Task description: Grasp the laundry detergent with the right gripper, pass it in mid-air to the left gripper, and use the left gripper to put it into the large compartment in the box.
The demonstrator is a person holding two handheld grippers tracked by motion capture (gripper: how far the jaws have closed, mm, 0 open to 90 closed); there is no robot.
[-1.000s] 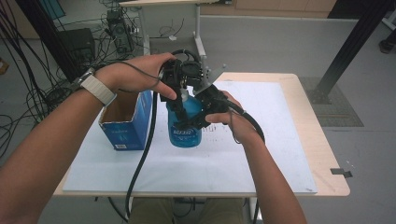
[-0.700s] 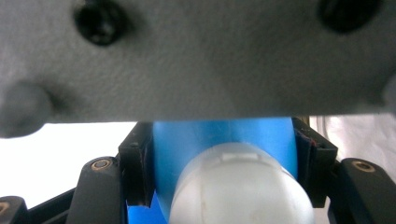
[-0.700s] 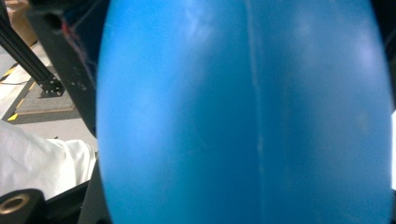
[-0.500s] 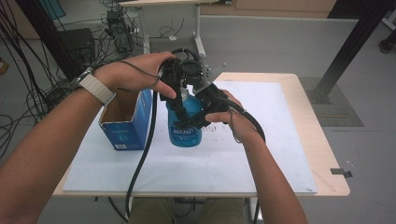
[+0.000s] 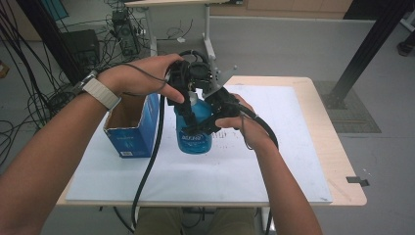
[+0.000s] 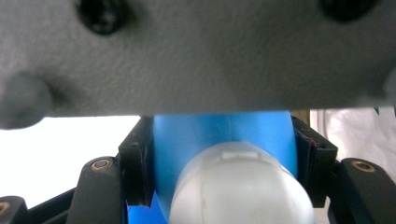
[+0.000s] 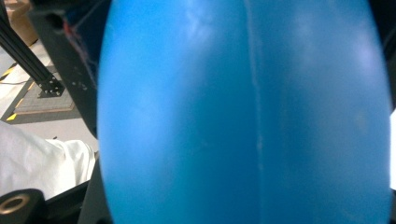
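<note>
The blue bottle carries a band of white lettering low on its front, but the letters are too blurred to read. The blue cardboard box, just beside the bottle, has a small white printed patch near the bottom edge of its front face; this too is too small to make out. In the two gripper views the bottle's blue surface and its pale cap bear no legible marks.
</note>
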